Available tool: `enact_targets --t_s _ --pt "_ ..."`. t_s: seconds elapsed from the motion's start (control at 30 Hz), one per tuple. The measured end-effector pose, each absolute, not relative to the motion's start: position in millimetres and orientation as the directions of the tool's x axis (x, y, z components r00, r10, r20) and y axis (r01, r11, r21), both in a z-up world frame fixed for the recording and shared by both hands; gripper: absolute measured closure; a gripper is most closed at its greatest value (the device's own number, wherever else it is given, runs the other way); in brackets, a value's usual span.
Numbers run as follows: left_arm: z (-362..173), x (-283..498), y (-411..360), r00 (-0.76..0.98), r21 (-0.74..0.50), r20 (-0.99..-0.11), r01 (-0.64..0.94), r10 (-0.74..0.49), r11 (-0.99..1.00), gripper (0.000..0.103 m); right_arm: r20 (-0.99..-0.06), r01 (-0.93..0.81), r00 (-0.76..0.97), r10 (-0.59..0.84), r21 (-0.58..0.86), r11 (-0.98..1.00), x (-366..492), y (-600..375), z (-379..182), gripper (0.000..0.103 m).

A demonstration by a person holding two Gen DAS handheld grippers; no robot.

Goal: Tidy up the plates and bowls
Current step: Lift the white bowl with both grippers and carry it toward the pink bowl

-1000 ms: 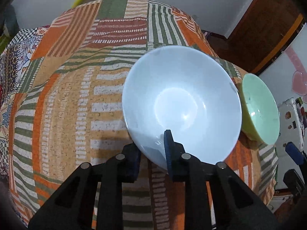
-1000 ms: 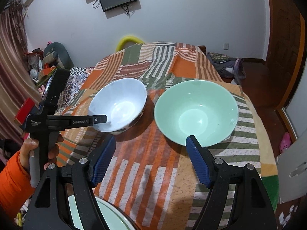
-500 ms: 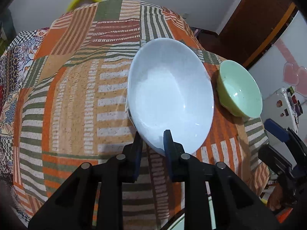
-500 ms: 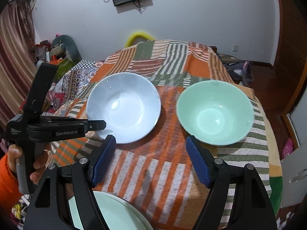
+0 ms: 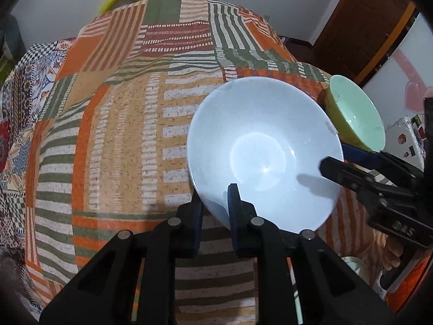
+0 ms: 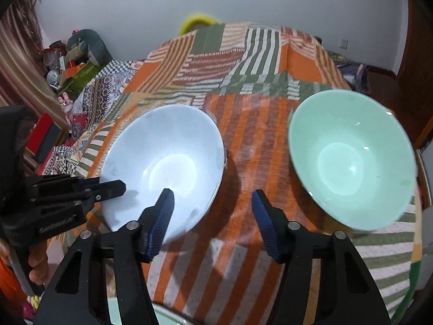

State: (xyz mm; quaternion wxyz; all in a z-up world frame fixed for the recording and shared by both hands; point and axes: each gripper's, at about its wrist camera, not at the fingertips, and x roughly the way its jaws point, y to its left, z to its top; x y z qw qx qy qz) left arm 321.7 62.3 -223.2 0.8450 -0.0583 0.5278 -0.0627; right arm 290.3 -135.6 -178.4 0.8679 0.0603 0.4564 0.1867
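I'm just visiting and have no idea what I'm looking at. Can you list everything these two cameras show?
white bowl: one, pale bluish white, on the cloth at left, its near rim clamped
green bowl: one, mint inside, yellowish outside, on the cloth to the right of the white bowl, apart from it
green plate: one, pale green, only an edge showing at the bottom of the right wrist view
patchwork cloth: one, orange, green and cream stripes, covering the surface
left gripper: black with blue pads, shut on the white bowl's rim
right gripper: black with blue pads, open, one finger over the white bowl
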Motion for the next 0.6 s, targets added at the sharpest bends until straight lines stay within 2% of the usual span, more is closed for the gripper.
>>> enact_targets --t_s 0.17,0.3,0.6 --pt "-227.6 328.1 65.1 0.445 -0.154 -0.881 0.052 -0.161 0.987 0.086 -0.778 -0.262 0.489 0.394 0.3 0.917 297.2 -131.2 -186.7 0.068" --pt "-228.5 329.7 63.2 0.456 -0.15 -0.875 0.062 -0.161 0.987 0.086 -0.772 -0.272 0.477 0.42 0.325 0.906 298.5 -127.6 -187.9 0.084" --pt "-218.0 316.1 56.3 0.471 -0.142 -0.867 0.078 -0.162 0.987 0.086 -0.784 -0.262 0.482 0.391 0.297 0.918 285.8 -127.3 -181.3 0.085"
